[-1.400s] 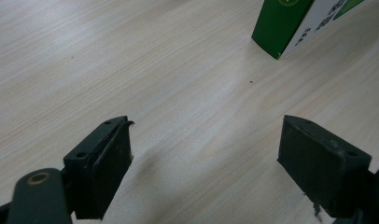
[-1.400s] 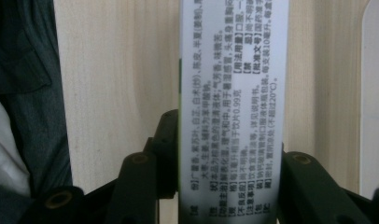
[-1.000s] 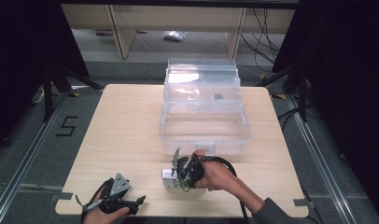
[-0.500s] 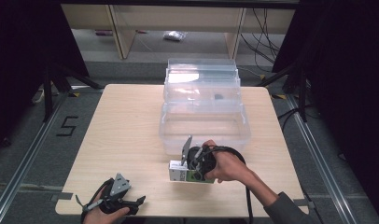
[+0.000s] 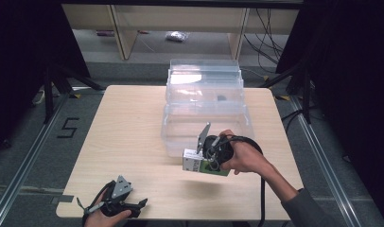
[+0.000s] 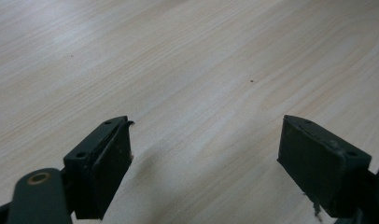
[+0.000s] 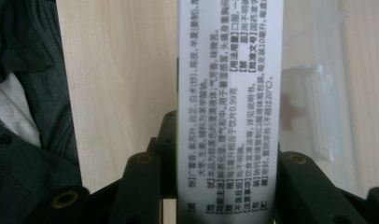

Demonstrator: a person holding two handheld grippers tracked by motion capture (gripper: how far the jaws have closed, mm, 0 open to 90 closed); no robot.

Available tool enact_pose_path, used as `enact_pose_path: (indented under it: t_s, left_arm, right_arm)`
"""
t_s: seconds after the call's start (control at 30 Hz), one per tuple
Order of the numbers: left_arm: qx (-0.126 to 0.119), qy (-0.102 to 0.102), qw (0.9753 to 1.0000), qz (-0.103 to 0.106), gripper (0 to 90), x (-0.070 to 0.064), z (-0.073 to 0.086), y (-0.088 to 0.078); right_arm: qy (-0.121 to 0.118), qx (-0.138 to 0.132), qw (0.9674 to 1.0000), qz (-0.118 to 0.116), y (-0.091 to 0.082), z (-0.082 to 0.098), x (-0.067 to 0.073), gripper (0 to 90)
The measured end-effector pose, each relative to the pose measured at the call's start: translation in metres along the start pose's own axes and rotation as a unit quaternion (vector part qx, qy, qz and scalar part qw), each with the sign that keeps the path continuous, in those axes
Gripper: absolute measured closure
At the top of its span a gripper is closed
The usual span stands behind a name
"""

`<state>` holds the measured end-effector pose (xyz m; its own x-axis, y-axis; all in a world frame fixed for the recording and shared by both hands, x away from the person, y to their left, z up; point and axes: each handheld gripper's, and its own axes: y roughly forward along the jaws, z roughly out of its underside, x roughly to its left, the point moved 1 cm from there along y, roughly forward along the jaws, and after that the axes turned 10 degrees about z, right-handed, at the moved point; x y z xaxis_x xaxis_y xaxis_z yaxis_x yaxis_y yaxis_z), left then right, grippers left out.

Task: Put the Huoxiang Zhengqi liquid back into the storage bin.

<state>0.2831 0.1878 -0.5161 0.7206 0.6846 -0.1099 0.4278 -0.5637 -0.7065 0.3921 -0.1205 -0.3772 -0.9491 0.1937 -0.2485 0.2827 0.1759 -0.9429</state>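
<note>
Between the black jaws of your right gripper [image 5: 199, 161] sits a white carton [image 7: 230, 112], its face covered in rows of small black print; from above it shows a green edge next to the gripper. Under it lies the pale wood-grain table [image 5: 128, 137], light beige with fine streaks. Just beyond that gripper stands a clear, colourless plastic box [image 5: 204, 104]. Your left gripper [image 6: 204, 154] is black too, with a grey plate on top.

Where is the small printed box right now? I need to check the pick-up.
In the high view, the printed box is clamped in the right hand-held gripper, just in front of the clear plastic container.
</note>
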Motion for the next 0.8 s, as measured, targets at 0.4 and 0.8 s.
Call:
enact_pose_path:
  t_s: [0.4,0.8]
  left_arm:
    - [0.001,0.000,1.0000,-0.002,16.6,0.000,0.000,0.000]
    - [0.002,0.000,1.0000,-0.004,16.6,0.001,0.001,0.000]
  right_arm:
    - [0.024,-0.007,0.9997,0.004,-0.033,0.013,-0.019,65.3]
    - [0.071,-0.020,0.9971,0.019,-0.053,0.031,-0.057,65.2]
